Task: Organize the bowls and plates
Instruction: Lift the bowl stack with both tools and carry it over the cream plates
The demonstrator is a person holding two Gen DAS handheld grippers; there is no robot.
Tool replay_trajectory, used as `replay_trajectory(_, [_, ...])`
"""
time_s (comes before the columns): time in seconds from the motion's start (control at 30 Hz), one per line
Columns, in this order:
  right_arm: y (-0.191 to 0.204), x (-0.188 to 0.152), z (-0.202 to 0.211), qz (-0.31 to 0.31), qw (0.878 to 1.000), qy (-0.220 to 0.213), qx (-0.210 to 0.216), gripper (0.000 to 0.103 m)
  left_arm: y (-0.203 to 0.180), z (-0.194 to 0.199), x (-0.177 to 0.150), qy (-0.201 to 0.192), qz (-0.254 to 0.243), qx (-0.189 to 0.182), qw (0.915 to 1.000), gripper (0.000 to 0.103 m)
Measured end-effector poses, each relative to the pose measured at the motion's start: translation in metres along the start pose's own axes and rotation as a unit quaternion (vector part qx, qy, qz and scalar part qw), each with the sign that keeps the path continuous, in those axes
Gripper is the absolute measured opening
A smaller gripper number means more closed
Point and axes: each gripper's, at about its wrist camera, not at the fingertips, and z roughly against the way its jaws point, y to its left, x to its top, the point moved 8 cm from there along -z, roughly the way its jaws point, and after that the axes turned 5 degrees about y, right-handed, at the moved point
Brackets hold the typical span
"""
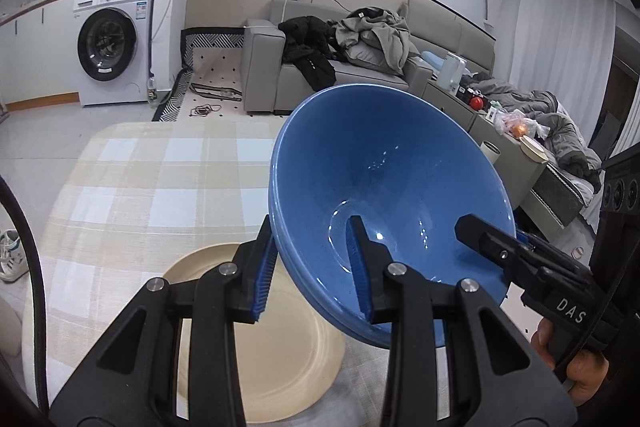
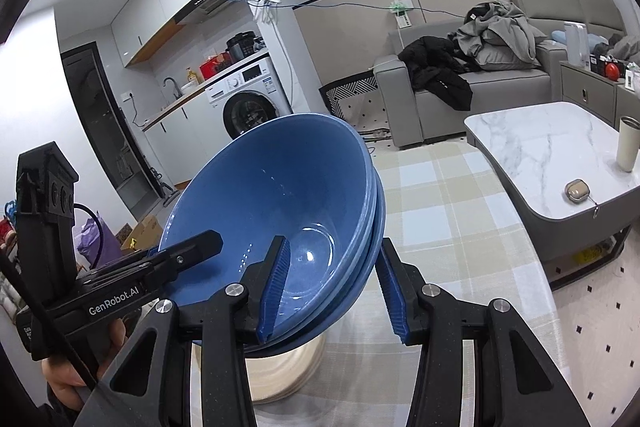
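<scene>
Checked cloth [image 1: 132, 187] covers the table under both grippers, with a cream plate [image 1: 280, 367] lying flat on it below the stack of blue bowls [image 1: 392, 195]. That stack hangs tilted above the plate, gripped from two sides: the left gripper [image 1: 316, 271] pinches one rim, the right gripper [image 2: 334, 291] the opposite rim, each with one finger inside and one outside. Behind stand a washing machine [image 1: 112, 43] and a grey sofa [image 1: 320, 79] heaped with clothes [image 1: 372, 35]. Only the right wrist view shows the marble coffee table [image 2: 552, 147], with a tumbler [image 2: 628, 145] and a small case [image 2: 578, 191].
</scene>
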Motion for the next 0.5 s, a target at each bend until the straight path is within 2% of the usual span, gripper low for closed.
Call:
replay_trajectory(0.3, [0.033,-0.005,-0.011,0.020,1.000,0.008,0.019,0.045,0.031,0.041,-0.014,-0.007,0.009,0.024,0.9996,0.030])
replay_trajectory(0.5, [0.049,-0.010,-0.024,0.025,0.999,0.017,0.027,0.045,0.052,0.050,-0.022,-0.003,0.012,0.036,0.9993,0.030])
